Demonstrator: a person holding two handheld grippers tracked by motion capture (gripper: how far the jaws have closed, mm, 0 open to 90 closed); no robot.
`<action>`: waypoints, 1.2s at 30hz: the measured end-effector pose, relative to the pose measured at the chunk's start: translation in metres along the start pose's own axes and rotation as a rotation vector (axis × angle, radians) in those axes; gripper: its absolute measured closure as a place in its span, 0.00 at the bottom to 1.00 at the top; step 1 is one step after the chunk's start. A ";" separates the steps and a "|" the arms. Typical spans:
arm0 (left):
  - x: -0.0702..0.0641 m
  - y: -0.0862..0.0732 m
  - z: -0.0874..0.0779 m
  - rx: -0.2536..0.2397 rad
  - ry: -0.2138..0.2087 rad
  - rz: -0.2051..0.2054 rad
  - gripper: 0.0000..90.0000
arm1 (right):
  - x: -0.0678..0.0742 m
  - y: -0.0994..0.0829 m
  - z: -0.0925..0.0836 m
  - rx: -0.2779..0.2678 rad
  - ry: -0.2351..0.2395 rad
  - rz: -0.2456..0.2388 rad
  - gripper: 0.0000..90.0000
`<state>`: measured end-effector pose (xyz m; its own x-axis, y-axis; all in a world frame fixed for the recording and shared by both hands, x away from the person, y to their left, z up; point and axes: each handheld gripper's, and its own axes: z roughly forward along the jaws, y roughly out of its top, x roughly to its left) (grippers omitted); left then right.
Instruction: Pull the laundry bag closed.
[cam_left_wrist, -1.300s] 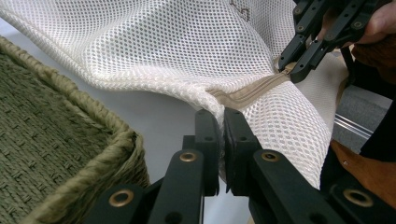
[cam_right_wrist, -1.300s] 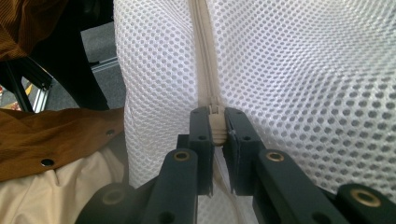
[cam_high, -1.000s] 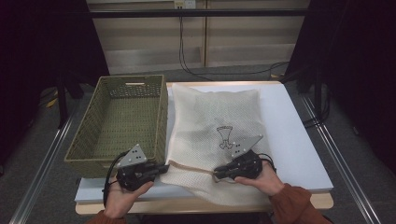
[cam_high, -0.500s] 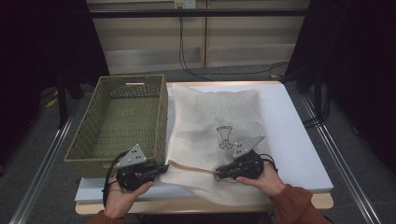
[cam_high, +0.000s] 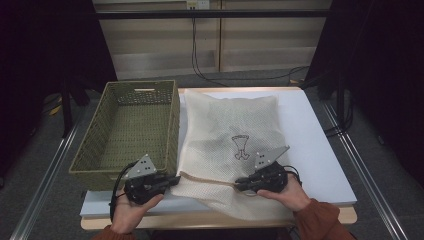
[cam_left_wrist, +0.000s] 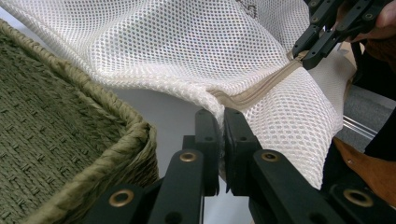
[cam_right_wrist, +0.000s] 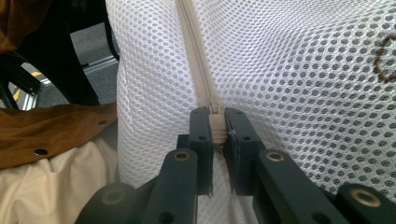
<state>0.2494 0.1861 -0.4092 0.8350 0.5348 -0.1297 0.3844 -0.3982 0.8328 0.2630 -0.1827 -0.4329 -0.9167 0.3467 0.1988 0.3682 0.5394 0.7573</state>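
At the left of the white surface (cam_high: 320, 150) stands an olive woven basket (cam_high: 127, 132), its near corner just beside the left gripper (cam_high: 172, 179). The person's left hand (cam_high: 131, 215) comes in from the bottom edge, palm up under the gripper's body, which points right along the surface's front edge. In the left gripper view its jaws are drawn together on the folded corner of a white mesh bag (cam_left_wrist: 187, 51), right where the beige zipper (cam_left_wrist: 254, 93) ends.

The mesh bag (cam_high: 227, 145) lies flat across the middle of the surface, touching the basket's right wall, a small dark emblem (cam_high: 241, 147) on its upper face. Its zippered edge runs along the near side between the two grippers.

Farther right, the right gripper (cam_high: 239, 183) points left toward the other one, held from behind by the right hand (cam_high: 285, 192) with a rust-coloured sleeve (cam_high: 315, 222) at the wrist. In the right gripper view its jaws are clamped on the zipper pull (cam_right_wrist: 215, 127), with the zipper's tape (cam_right_wrist: 194, 51) running straight away from them.
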 end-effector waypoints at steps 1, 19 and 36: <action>0.000 0.000 0.000 0.000 -0.001 0.000 0.95 | 0.000 0.000 0.000 0.000 0.000 0.000 0.92; 0.000 0.001 0.000 0.002 0.000 0.006 0.95 | -0.001 -0.006 -0.006 0.007 -0.020 0.005 0.92; 0.000 0.001 0.000 0.003 0.001 0.004 0.95 | 0.000 -0.008 -0.009 0.010 -0.030 -0.004 0.92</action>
<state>0.2498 0.1863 -0.4087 0.8361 0.5338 -0.1263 0.3827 -0.4027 0.8315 0.2587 -0.1941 -0.4332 -0.9130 0.3674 0.1772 0.3665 0.5484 0.7516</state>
